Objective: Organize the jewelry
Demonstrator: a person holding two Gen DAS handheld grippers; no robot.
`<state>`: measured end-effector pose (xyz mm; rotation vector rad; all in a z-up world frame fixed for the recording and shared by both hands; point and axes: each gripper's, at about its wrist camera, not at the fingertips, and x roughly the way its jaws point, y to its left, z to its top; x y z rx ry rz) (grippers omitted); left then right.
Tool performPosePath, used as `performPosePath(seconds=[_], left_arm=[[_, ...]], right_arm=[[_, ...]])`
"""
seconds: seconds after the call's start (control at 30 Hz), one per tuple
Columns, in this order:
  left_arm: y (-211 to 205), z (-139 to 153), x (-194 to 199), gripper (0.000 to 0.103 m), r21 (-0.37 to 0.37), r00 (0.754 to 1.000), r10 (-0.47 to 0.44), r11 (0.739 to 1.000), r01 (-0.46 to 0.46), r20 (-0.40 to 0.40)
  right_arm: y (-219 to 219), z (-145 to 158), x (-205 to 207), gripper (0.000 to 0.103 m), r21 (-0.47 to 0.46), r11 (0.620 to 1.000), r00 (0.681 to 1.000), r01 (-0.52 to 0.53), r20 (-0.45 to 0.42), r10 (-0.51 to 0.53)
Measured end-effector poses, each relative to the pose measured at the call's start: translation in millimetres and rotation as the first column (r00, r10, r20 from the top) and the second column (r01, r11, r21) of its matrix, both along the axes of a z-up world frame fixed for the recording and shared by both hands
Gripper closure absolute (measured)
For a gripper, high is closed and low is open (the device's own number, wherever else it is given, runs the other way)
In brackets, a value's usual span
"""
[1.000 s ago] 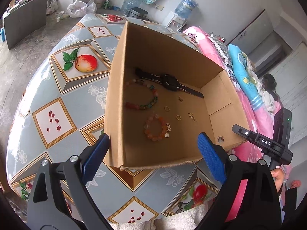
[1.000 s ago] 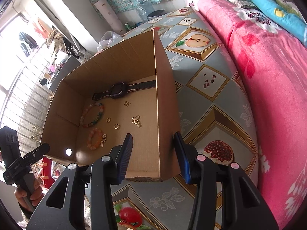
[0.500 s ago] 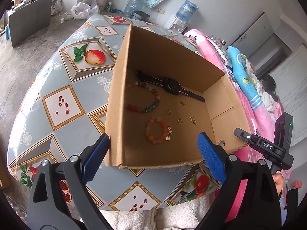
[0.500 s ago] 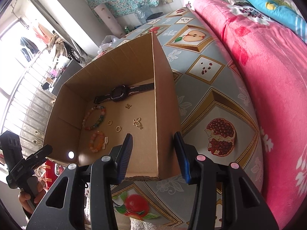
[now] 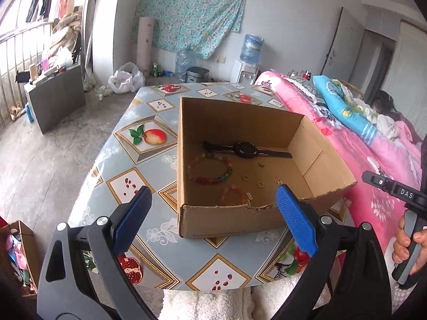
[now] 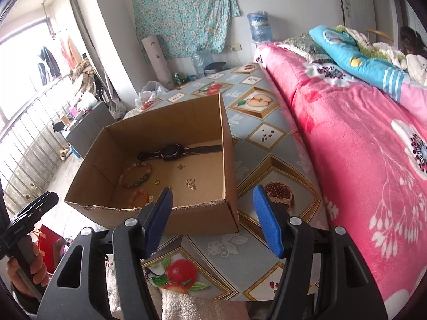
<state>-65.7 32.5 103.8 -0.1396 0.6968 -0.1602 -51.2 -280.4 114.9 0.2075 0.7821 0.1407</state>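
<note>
Glossy patterned tablecloth (image 5: 149,176) — square cardboard box (image 5: 234,221); both grippers' fingers (image 6: 157,218) released, right widening.

An open cardboard box (image 5: 241,220) is seen upright on the surface (image 5: 128,160). On its floor a black watch (image 5: 246,150) is laid flat along the far wall, with a multicoloured bead bracelet (image 5: 210,169) before it, an orange bead bracelet (image 5: 234,197) nearer, and small gold rings (image 5: 245,178) and a charm (image 6: 191,184) scattered beside them.

I see the box (image 5: 240,221) open on top, so entry from above is free. Its walls block the sides; the bed (image 6: 360,146) crowds the table's (image 6: 240,245) right edge.
</note>
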Motion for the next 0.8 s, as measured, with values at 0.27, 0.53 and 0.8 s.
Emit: performPosePath(seconds=[0.27, 0.53, 0.8], left_arm=[[-27.6, -4.9, -30.7, 0.008, 0.029, 0.998, -0.059, 0.998, 0.059, 0.008], [-42.3, -31.8, -27.9, 0.008, 0.155, 0.995, 0.047, 0.987, -0.032, -0.092], [-55.7, -37.8, -15.3, 0.008, 0.269, 0.992, 0.056, 0.963, -0.023, -0.116]], right_arm=[[30.7, 2.9, -51.2, 0.018, -0.071, 0.997, 0.996, -0.039, 0.081, 0.045], [56.8, -19.1, -61.3, 0.007, -0.165, 0.984, 0.997, -0.070, 0.032, 0.076], [67.3, -23.8, -50.9, 0.007, -0.271, 0.962, 1.000, -0.016, 0.018, 0.022]])
